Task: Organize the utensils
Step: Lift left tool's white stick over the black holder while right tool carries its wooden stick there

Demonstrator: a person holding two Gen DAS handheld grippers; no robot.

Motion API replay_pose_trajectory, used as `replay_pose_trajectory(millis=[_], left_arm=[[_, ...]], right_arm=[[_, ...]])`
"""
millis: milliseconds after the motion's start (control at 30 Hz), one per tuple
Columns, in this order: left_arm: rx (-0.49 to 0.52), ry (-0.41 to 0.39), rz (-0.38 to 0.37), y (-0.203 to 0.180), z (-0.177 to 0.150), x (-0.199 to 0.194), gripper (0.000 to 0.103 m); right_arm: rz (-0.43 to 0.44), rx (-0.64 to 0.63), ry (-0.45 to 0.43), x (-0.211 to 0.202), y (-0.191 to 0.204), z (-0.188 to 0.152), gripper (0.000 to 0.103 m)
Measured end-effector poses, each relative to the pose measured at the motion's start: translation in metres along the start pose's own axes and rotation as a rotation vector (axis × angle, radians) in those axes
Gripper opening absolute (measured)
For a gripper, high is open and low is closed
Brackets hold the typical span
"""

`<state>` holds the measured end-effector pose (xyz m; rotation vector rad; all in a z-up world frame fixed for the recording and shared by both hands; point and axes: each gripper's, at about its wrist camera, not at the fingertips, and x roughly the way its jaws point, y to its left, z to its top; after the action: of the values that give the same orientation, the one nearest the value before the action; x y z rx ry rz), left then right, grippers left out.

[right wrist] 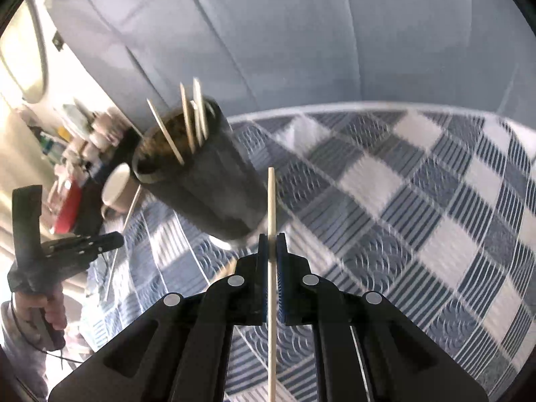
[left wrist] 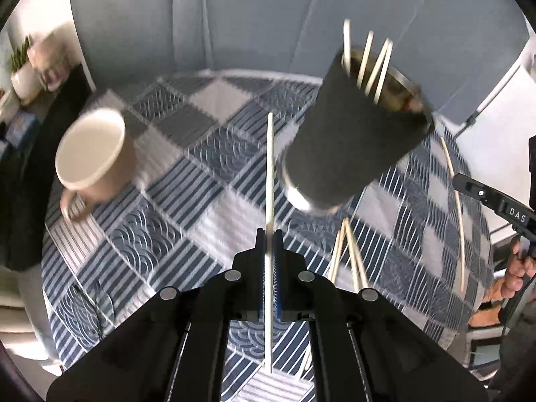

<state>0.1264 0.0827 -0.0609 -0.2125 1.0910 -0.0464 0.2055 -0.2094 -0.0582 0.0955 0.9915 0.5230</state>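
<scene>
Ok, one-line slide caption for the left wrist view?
Left gripper clamps a chopstick upright near the black holder.

we see a table (left wrist: 214,154) covered edge to edge by a blue, grey and white patchwork cloth (right wrist: 418,201). a black cup (left wrist: 355,134) stands on it toward the far edge, a beige mug (left wrist: 97,154) near the left edge. loose chopsticks (left wrist: 348,251) lie on the cloth beside the black cup, another (left wrist: 457,207) toward the right edge.
</scene>
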Motion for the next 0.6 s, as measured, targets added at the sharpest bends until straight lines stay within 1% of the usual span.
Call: replay_pose_trajectory(millis=[267, 333, 400, 467, 600], left_arm=[[0.037, -0.105, 0.007, -0.019, 0.044, -0.031, 0.004], [0.047, -0.136, 0.028, -0.023, 0.053, -0.04, 0.004], [0.055, -0.164, 0.012, -0.029, 0.062, -0.049, 0.005], [0.067, -0.189, 0.011, -0.034, 0.071, -0.057, 0.005], [0.075, -0.235, -0.003, -0.042, 0.097, -0.066, 0.005]], right_arm=[[0.044, -0.018, -0.107, -0.029, 0.017, 0.05, 0.005], [0.048, -0.031, -0.129, -0.035, 0.024, 0.06, 0.005], [0.053, -0.056, -0.15, -0.04, 0.032, 0.071, 0.005], [0.053, -0.067, -0.163, -0.043, 0.037, 0.078, 0.005], [0.06, -0.098, -0.192, -0.045, 0.049, 0.094, 0.005]])
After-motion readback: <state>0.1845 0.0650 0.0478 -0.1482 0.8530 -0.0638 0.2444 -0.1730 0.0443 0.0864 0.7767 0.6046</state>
